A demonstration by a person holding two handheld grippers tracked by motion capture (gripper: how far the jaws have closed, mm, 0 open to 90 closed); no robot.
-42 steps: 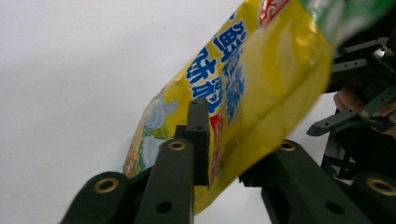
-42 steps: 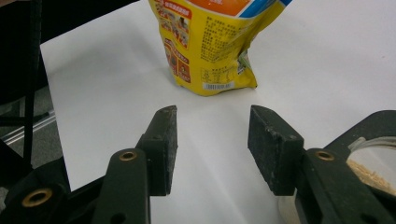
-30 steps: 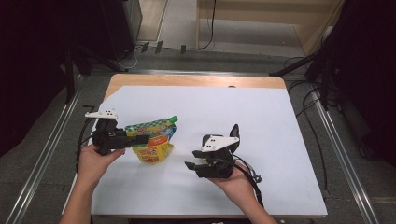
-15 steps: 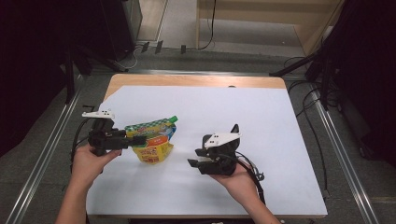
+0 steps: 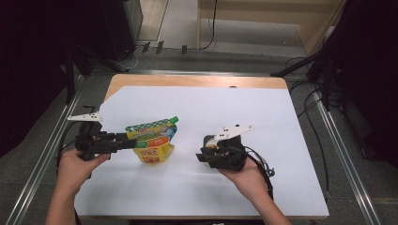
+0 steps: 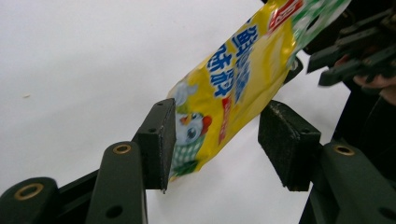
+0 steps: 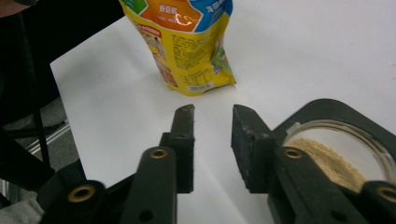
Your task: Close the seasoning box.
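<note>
Yellow foil catches the eye first from the high view: a spouted seasoning pouch [image 5: 152, 140] with a green cap stands on the white table sheet [image 5: 197, 108], near its left front. The left gripper [image 5: 126, 139] reaches in level from the left to the pouch's upper edge, while the right gripper [image 5: 204, 155] sits well apart to the right, beside a dark-rimmed jar [image 5: 212, 142]. In the left gripper view the pouch [image 6: 229, 88] hangs tilted between the jaws, which have just been opening; the left pad [image 6: 159, 140] touches the printed face, the right pad [image 6: 287, 140] stands clear, so the hold looks released rather than pinched. In the right gripper view the jaws have just been closing and stand a narrow gap apart with nothing between them; the pouch [image 7: 187, 46] stands upright ahead, and a glass jar of tan powder [image 7: 327, 158] sits just beside the right jaw. I judge the step to be letting the pouch stand by itself. Done well, the left hand should draw straight back without dragging that touching pad, since the light pouch could topple toward the jar.
</note>
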